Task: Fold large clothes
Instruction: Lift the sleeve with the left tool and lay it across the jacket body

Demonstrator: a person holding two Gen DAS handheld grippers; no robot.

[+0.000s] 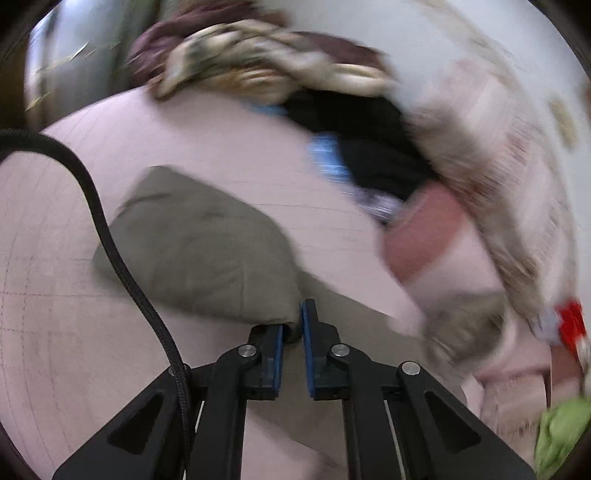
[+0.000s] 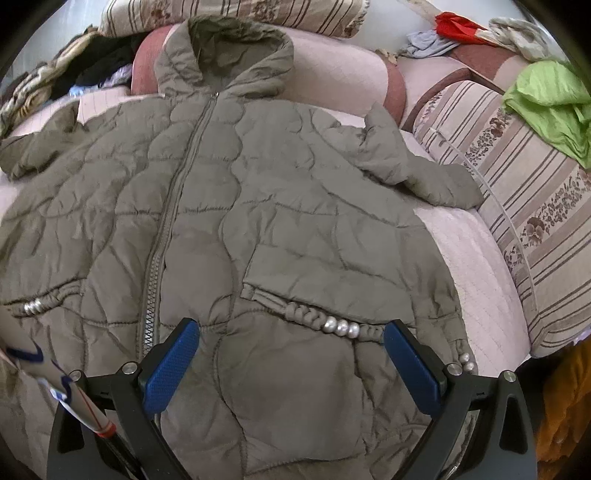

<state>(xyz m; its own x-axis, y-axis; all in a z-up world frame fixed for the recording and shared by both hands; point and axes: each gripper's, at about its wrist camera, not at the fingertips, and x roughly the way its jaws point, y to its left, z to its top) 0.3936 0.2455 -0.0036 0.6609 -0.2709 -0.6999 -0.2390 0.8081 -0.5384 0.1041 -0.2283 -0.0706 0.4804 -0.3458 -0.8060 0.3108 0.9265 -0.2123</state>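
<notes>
An olive quilted hooded jacket (image 2: 258, 206) lies front up and zipped on a pink bed cover (image 2: 476, 251), hood toward the pillows, sleeves out to both sides. My right gripper (image 2: 291, 343) is open and empty, hovering over the jacket's lower front near a pearl-trimmed pocket (image 2: 340, 326). In the blurred left wrist view my left gripper (image 1: 293, 321) is shut on a part of the jacket, the sleeve (image 1: 199, 243), which stretches away over the pink cover (image 1: 184, 125).
A striped floral pillow (image 2: 517, 192) with a green cloth (image 2: 550, 99) on it lies right of the jacket. Another striped pillow (image 2: 236, 14) sits behind the hood. A pile of dark and patterned clothes (image 1: 266, 66) lies at the far side. A black cable (image 1: 110, 243) crosses the left view.
</notes>
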